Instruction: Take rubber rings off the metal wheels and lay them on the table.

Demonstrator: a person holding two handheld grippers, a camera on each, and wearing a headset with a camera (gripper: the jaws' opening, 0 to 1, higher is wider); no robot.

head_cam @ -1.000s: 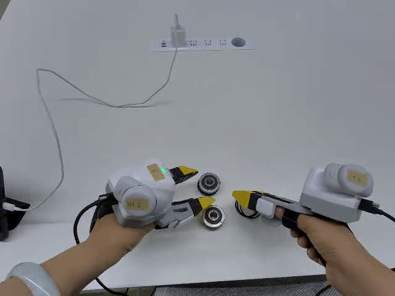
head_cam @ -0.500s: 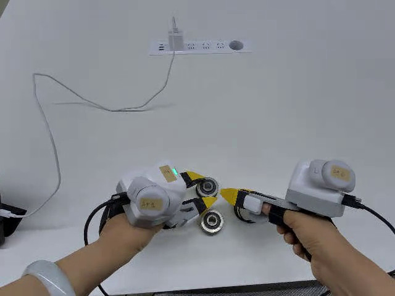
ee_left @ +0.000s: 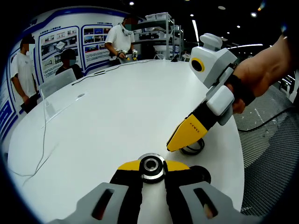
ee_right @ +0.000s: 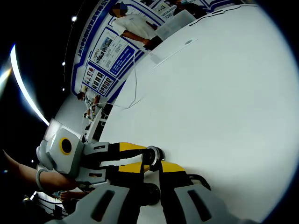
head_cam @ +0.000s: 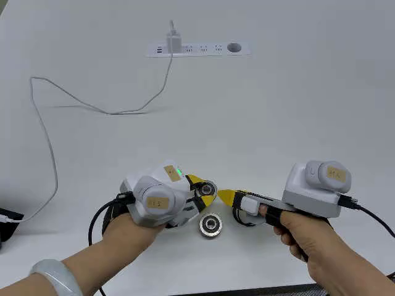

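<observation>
My left gripper (head_cam: 205,193) is shut on a metal wheel with a black rubber ring (head_cam: 207,187), the farther of the two wheels; in the left gripper view that wheel (ee_left: 152,164) sits between the yellow tips. A second wheel (head_cam: 210,224) lies loose on the white table just in front. My right gripper (head_cam: 223,196) is shut, its yellow tip a short way right of the held wheel. A loose black rubber ring (head_cam: 244,217) lies under the right gripper; it also appears in the left gripper view (ee_left: 192,148).
A white power strip (head_cam: 197,48) lies at the back, with a white cable (head_cam: 55,92) looping down the left side. A black object (head_cam: 5,225) sits at the left edge. The table's front edge (head_cam: 203,290) runs close under my hands.
My left gripper has moved right and shut on the far wheel. My right gripper has moved left toward it, still shut.
</observation>
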